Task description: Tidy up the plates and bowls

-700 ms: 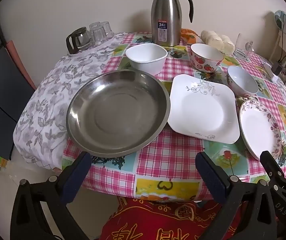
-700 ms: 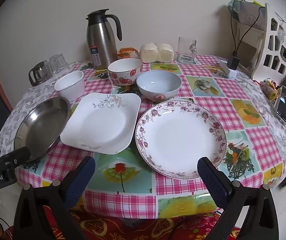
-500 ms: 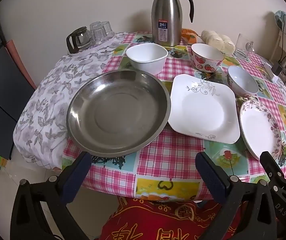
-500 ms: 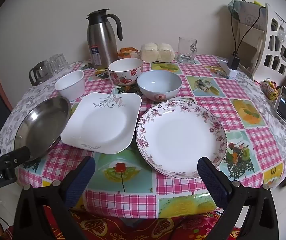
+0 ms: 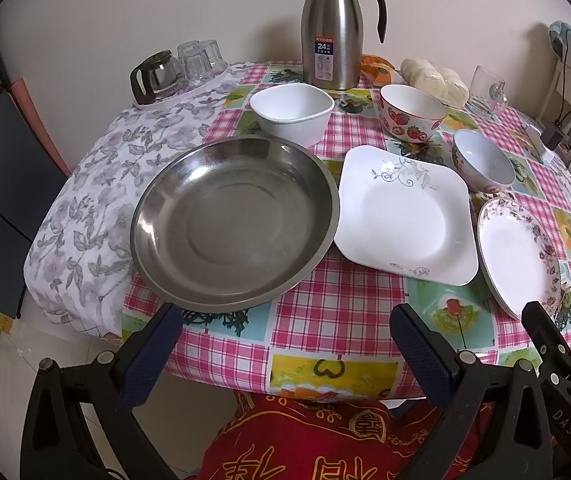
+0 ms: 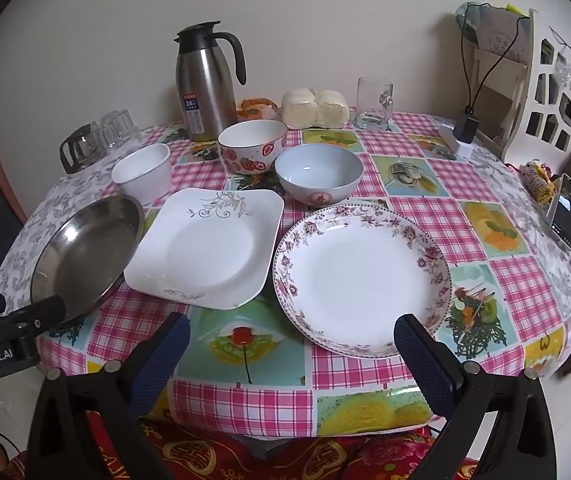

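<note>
Left gripper (image 5: 285, 340): fingers spread wide, nothing between them, above the tabletop (image 5: 337, 312) edge.
Right gripper (image 6: 291, 344): fingers released, empty.
Plates: steel dish (image 5: 233, 224), square plate (image 5: 405, 216), floral plate (image 6: 361, 276) in a row.
Bowls: white bowl (image 5: 291, 112), strawberry bowl (image 5: 411, 118), blue bowl (image 6: 319, 174) behind.

Thermos (image 6: 204, 88) label reads "24"; left gripper (image 6: 1, 354) (its side) "GenRobot.AI".
</note>
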Tool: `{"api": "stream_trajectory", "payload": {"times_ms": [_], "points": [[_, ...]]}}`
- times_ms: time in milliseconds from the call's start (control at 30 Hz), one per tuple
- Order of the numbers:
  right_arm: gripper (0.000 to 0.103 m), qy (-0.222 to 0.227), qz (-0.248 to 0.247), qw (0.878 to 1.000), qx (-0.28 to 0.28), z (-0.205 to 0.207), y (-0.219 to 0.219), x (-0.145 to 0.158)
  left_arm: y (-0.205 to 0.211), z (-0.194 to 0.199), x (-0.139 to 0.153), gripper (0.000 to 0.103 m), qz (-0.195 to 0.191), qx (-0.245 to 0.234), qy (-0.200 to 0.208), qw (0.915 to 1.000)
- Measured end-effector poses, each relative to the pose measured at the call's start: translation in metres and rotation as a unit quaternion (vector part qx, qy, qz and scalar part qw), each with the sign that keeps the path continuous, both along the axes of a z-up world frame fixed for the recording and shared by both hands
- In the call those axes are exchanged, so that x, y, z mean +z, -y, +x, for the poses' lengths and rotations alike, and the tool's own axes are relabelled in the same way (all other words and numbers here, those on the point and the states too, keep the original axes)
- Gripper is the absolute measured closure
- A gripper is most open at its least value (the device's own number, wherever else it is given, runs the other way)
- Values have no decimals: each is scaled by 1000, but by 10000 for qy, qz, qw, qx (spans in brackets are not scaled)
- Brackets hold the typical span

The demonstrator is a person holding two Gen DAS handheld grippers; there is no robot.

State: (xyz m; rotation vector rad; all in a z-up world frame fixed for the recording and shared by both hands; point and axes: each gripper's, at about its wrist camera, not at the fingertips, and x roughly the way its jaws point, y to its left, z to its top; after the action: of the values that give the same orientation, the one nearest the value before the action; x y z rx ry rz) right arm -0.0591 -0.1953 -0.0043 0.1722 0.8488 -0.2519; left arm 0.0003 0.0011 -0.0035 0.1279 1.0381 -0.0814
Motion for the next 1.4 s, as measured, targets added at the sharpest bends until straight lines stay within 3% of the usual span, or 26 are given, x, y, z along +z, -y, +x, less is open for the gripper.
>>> {"api": "stream_trajectory", "payload": {"times_ms": [1400], "points": [[0,19,-6,10000,-10,-1,-1,0,-5,2,-2,0,-87,48,-81,9999]]}}
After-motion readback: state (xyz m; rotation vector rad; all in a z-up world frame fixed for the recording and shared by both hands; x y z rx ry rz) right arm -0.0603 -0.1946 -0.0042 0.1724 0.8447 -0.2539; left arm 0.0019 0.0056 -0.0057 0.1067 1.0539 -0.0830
